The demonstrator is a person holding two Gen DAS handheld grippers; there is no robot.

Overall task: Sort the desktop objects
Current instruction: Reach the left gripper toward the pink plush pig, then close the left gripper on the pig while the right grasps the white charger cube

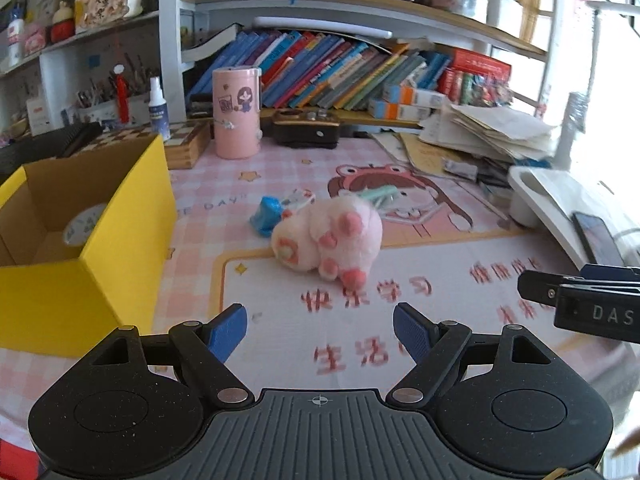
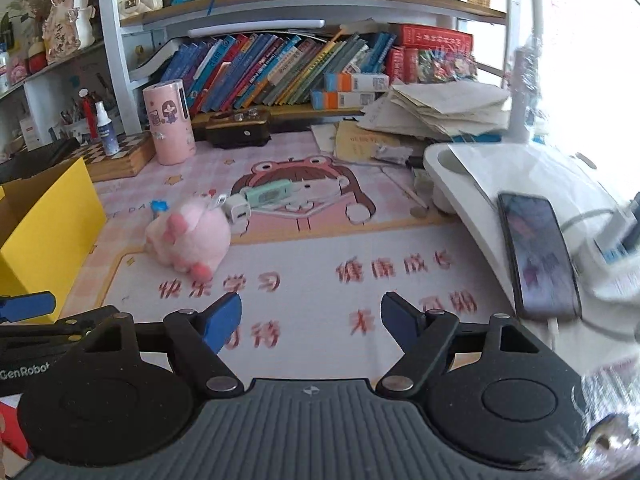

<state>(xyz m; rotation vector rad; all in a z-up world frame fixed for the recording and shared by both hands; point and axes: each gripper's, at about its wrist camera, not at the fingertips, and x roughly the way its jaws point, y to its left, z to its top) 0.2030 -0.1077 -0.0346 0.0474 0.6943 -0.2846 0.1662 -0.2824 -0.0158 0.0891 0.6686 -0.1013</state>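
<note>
A pink plush toy [image 1: 328, 236] lies on the desk mat, also in the right wrist view [image 2: 188, 236]. Behind it lie a small blue object [image 1: 266, 214], a white charger plug [image 2: 237, 209] and a mint green device [image 2: 268, 195]. An open yellow cardboard box [image 1: 120, 216] stands at the left with a round white item [image 1: 82, 224] inside; its wall shows in the right wrist view [image 2: 52, 216]. My left gripper [image 1: 320, 330] is open and empty, a short way in front of the plush. My right gripper [image 2: 312, 320] is open and empty, to the plush's right.
A pink cylinder [image 1: 237, 114], a spray bottle [image 1: 159, 106], a chessboard box [image 1: 188, 142] and a black device [image 1: 306, 128] stand at the back. Stacked papers [image 1: 492, 128] and a white stand [image 2: 500, 176] holding a phone [image 2: 536, 252] fill the right side. Bookshelves rise behind.
</note>
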